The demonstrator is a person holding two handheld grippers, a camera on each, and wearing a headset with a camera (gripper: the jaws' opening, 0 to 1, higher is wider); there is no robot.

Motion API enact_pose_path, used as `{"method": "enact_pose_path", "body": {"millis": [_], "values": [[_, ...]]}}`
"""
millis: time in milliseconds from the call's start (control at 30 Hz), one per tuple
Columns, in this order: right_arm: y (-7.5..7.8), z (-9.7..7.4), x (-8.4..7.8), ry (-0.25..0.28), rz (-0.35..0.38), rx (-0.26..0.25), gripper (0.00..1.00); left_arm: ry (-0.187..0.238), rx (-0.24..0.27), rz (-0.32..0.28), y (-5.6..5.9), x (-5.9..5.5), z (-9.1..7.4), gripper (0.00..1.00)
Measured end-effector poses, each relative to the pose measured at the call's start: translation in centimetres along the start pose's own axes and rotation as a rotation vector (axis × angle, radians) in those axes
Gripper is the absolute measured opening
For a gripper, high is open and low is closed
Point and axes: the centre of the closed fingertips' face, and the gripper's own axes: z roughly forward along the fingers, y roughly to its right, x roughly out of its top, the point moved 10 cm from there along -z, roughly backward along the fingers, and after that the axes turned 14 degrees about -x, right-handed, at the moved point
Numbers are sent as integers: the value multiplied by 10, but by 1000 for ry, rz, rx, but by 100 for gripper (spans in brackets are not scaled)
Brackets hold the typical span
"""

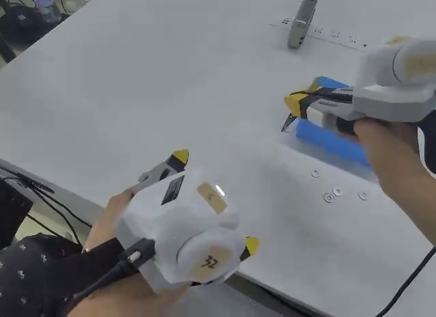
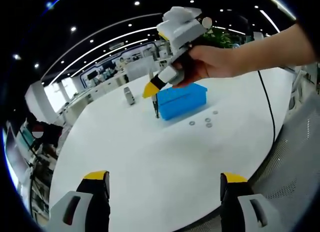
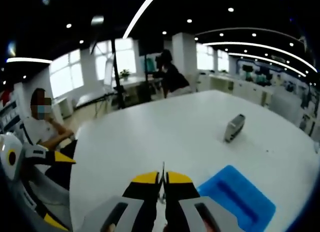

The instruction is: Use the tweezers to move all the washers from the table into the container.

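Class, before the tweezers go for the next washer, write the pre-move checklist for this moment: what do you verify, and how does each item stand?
1. Tweezers held firmly: ok, the right gripper has its jaws shut on them.
2. Washers located: ok, four lie on the table beside the blue container.
3. Tweezer tips over a washer: not ok, they sit at the container's other end, apart from the washers.
4. Left gripper out of the way: ok, open and empty, near the table edge.
5. Container open and ready to receive: cannot tell.
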Motion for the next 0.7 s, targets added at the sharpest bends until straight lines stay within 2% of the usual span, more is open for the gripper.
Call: {"method": "enact_pose_path", "body": {"millis": [167, 333, 500, 600, 667, 700], "values": [[17, -15, 10, 32, 8, -44, 0, 3, -10, 3, 1, 0, 0, 94], [35, -21, 14, 47, 14, -121, 0, -4, -25, 11, 2, -1, 1, 95], [46, -15, 9, 34, 31, -143, 1, -11, -48, 16, 4, -1, 3, 95], [48, -6, 0, 15, 30, -153, 1, -18, -64, 22, 6, -2, 4, 96], [50, -7, -2, 11, 47, -158, 1, -21, -78, 31, 7, -2, 4, 96], [49, -2, -5, 9, 62, -155, 1, -24, -81, 36, 8, -2, 5, 96]]}}
